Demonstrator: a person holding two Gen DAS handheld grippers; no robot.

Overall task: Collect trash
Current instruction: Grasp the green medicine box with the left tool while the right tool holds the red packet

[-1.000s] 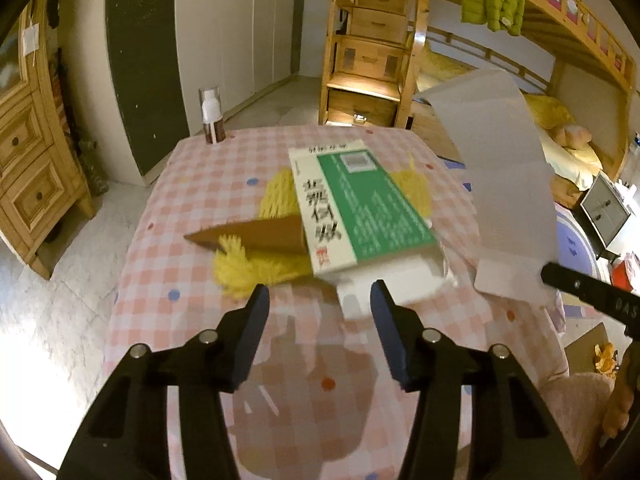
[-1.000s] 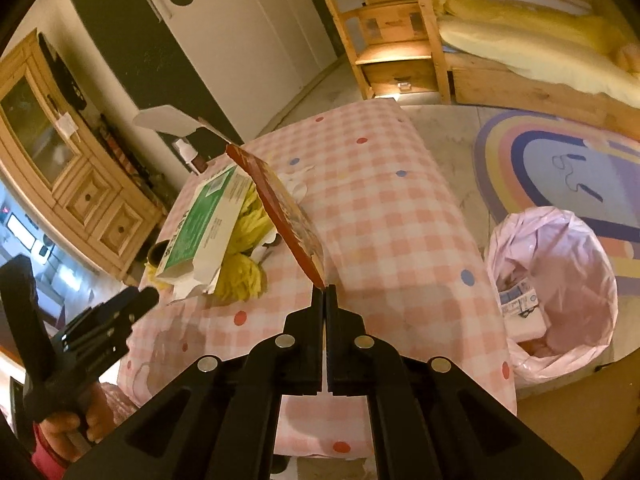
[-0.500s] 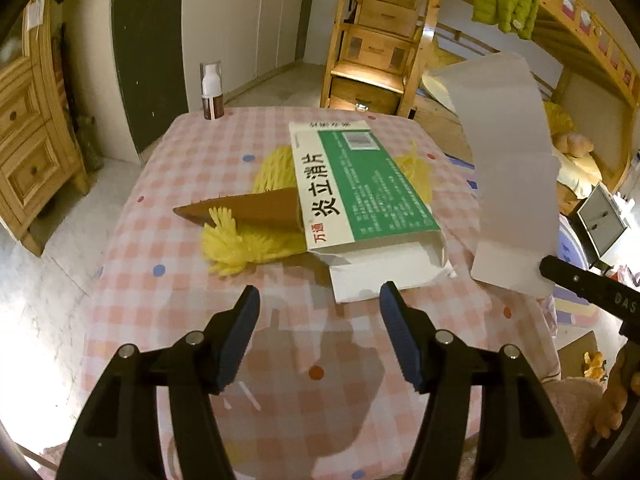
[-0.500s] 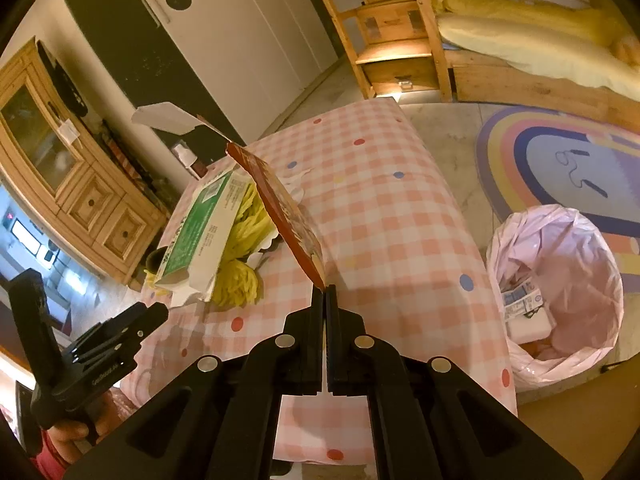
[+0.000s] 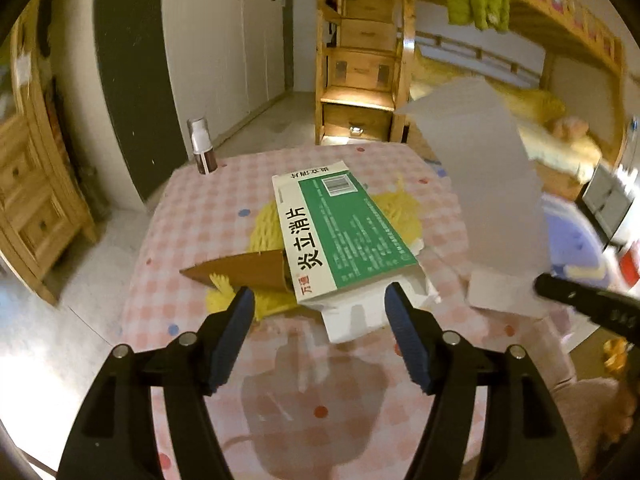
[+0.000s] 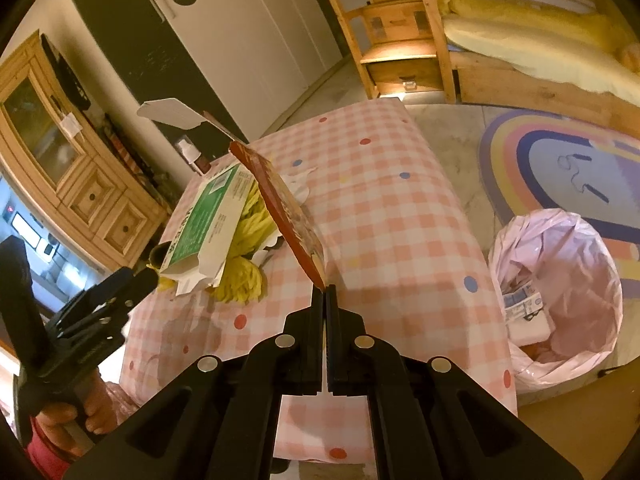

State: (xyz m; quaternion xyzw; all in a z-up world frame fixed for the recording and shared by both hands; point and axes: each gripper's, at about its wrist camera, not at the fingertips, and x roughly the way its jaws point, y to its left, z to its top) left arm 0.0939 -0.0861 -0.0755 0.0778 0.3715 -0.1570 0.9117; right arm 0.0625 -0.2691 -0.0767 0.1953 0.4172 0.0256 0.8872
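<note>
Resting on yellow yarn [image 5: 276, 220] mid-table, a green-and-white medicine carton [image 5: 340, 236] lies with its open flap toward the left gripper [image 5: 320, 304], whose jaws have just been opening and stand apart, nothing between them. Empty card likely handles light and crushable; grasp across the near end. The right gripper [image 6: 325, 289] is clamped on a flattened red box [image 6: 284, 208].

Warm, dim indoor light; fisheye bending and dark corners; blur at right.
</note>
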